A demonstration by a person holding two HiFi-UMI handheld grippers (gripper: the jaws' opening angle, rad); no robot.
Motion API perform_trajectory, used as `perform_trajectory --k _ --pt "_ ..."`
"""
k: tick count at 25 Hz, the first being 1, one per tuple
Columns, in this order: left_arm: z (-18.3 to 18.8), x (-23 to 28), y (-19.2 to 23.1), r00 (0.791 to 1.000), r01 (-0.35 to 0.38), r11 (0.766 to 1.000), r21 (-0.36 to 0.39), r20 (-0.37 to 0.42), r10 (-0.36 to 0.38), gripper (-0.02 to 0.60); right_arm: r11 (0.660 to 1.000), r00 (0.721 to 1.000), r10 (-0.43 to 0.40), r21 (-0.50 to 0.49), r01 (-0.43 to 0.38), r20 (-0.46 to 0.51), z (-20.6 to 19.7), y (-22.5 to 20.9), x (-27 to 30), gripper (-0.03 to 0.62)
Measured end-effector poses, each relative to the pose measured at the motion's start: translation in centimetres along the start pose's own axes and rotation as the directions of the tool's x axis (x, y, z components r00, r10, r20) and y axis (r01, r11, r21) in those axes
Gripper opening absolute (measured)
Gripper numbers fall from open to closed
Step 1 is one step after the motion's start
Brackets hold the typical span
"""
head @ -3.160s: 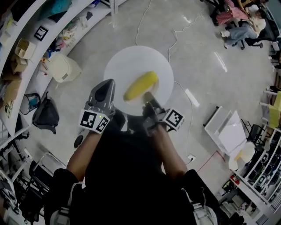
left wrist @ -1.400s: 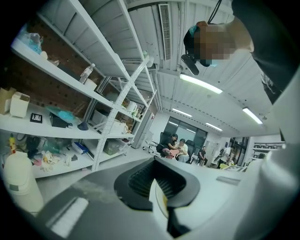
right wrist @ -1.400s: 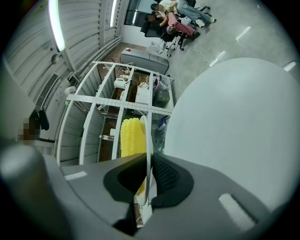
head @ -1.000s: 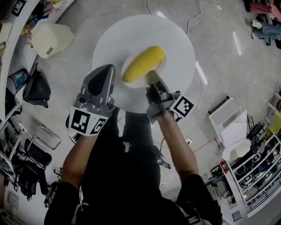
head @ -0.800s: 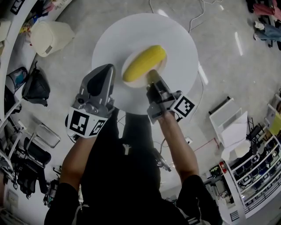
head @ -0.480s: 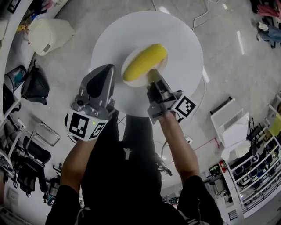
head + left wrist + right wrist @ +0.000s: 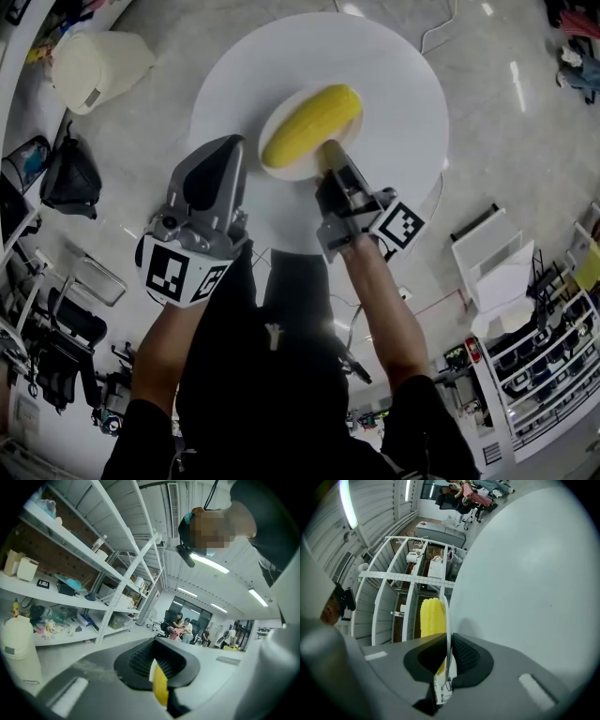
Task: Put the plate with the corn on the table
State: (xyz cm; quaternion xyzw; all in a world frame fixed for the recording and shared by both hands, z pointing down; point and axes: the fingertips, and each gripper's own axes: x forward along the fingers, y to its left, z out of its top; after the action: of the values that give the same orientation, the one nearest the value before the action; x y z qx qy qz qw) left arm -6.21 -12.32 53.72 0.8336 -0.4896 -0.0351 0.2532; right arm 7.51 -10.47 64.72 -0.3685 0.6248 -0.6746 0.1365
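Room is widest on the far and right parts of the round white table (image 7: pixel 394 84), where the top lies bare. Over its near-left part is the plate (image 7: pixel 291 172) carrying the corn (image 7: pixel 311 125), with the plate's rim inside the table's edge all round. The right gripper (image 7: pixel 328 155) reaches in across the table's near edge, its jaws clamped on the plate's near rim with a pad on each face. The left gripper (image 7: pixel 232 148) hovers over the table's near-left edge, just beside the plate's left rim, its jaws drawn together to a thin slot. Left of the table stands a white bin (image 7: pixel 94 66), with a black bag (image 7: pixel 67 178) nearer the person. A cable (image 7: pixel 439 30) trails on the floor off the table's far right.

Whether the plate's underside rests on the table or hangs just over it cannot be told. Both grippers cover parts of the table's near edge, its base is hidden under the top, and the person's torso (image 7: pixel 262 375) hides the floor on the near side. A yellow-and-white sliver (image 7: pixel 159 686) shows in the left gripper's slot, too small to name.
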Motion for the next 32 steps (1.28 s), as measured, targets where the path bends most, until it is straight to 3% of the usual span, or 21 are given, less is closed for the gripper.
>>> perform_trajectory --k 32 --pt "-0.8 -0.4 2.9 0.999 -0.033 0.999 -0.042 0.004 0.033 0.0 0.987 0.988 -0.154 -0.048 0.152 -0.035 -0.1 -2.9 2.7 0.04"
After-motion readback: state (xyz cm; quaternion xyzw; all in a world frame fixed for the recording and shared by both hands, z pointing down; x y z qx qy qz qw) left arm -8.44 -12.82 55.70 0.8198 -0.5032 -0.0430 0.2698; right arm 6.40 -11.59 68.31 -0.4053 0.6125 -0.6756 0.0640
